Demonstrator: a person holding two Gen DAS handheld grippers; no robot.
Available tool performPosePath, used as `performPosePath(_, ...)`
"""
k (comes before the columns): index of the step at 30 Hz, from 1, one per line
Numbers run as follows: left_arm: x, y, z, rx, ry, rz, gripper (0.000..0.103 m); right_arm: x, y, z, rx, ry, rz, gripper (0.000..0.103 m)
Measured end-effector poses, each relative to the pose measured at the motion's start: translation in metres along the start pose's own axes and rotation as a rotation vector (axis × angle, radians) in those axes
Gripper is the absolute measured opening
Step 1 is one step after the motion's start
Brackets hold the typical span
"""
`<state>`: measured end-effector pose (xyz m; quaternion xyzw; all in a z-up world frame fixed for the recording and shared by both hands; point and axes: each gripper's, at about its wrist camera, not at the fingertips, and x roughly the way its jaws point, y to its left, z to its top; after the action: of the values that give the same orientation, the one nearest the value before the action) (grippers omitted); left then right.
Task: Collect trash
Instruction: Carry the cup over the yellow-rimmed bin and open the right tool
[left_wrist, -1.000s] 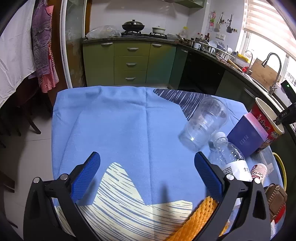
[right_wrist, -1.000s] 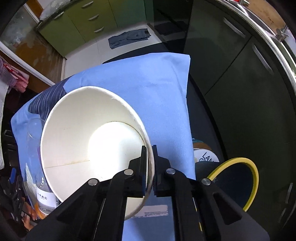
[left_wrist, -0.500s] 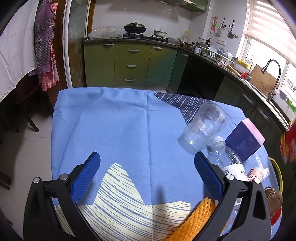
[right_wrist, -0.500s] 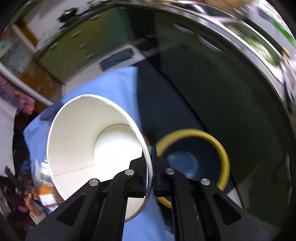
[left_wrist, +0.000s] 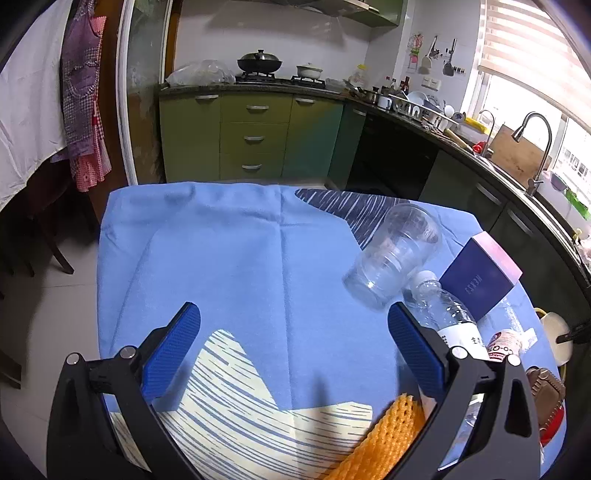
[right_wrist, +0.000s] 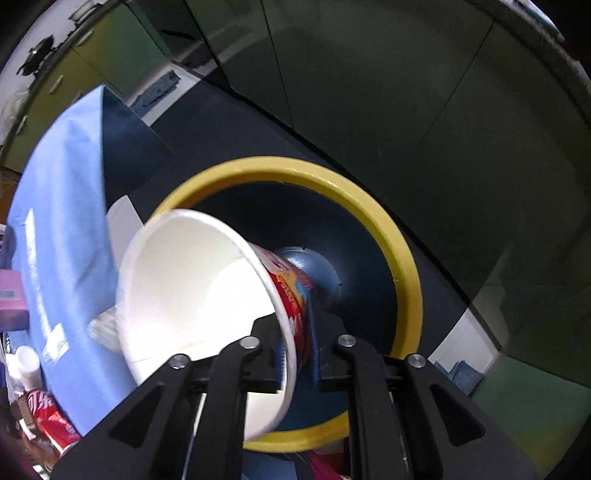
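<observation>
Opening right claw (right_wrist: 297, 354) | paper cup (right_wrist: 192, 280) base hidden | bin (right_wrist: 402, 266) rim cropped

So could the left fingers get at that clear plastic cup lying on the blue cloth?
Probably yes. The left gripper is wide open, and the clear cup lies on its side ahead to the right, with bare blue cloth between. The water bottle crowds its near side.

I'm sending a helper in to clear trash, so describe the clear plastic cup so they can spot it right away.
Start at the table's blue cloth and go to its right side, toward the sink counter. The clear plastic cup lies on its side there, mouth facing away, beside a water bottle and a navy box. It alone is see-through, ridged and uncapped.
</observation>
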<state>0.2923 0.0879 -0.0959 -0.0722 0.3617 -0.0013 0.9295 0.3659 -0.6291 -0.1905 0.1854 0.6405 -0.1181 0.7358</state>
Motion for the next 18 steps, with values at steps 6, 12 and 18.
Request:
performPosePath(6, -0.003, -0.006, 0.0, 0.018, 0.006, -0.052, 0.097, -0.002, 0.009, -0.004, -0.017, -0.018, 0.023, 0.033)
performPosePath(12, -0.031, -0.021, 0.001, 0.063, 0.017, -0.254, 0.097, -0.034, 0.022, -0.032, -0.075, -0.066, 0.11, 0.035)
performPosePath(18, -0.075, -0.049, -0.021, 0.382, 0.087, -0.579, 0.097, -0.062, 0.031, -0.072, -0.14, -0.085, 0.184, 0.04)
